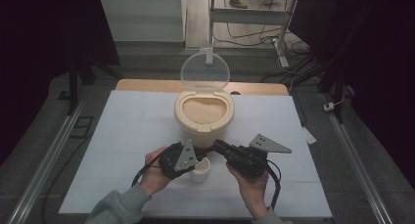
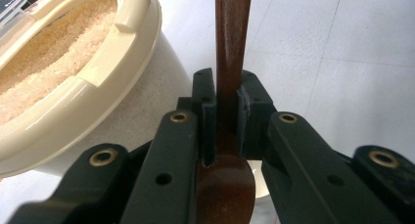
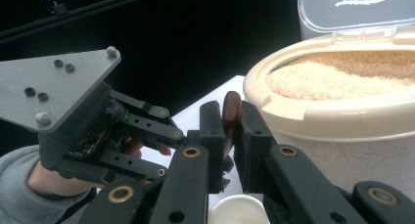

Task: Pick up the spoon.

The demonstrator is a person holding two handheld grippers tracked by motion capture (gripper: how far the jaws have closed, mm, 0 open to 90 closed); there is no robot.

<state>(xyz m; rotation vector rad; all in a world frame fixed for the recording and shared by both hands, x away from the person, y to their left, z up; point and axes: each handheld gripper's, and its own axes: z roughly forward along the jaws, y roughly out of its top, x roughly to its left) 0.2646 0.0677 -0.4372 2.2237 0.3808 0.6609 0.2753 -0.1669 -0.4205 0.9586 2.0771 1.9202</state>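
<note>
A brown wooden spoon (image 2: 230,48) is held at both ends. My left gripper (image 2: 226,101) is shut on its neck, just above the bowl. My right gripper (image 3: 231,131) is shut on the rounded tip of the spoon's handle (image 3: 231,111). In the high view the spoon (image 1: 208,149) bridges the left gripper (image 1: 198,154) and the right gripper (image 1: 216,145), in front of the cream container (image 1: 204,123). The container is full of rice (image 3: 342,72), and its clear lid (image 1: 205,72) stands open. A small white cup (image 1: 200,171) sits under the spoon's bowl.
Everything rests on a white board (image 1: 127,136) over a wooden table. The container's wall (image 2: 147,97) is close beside my left jaws. Desk legs and cables (image 1: 274,38) lie on the floor beyond the table, with metal rails along both sides.
</note>
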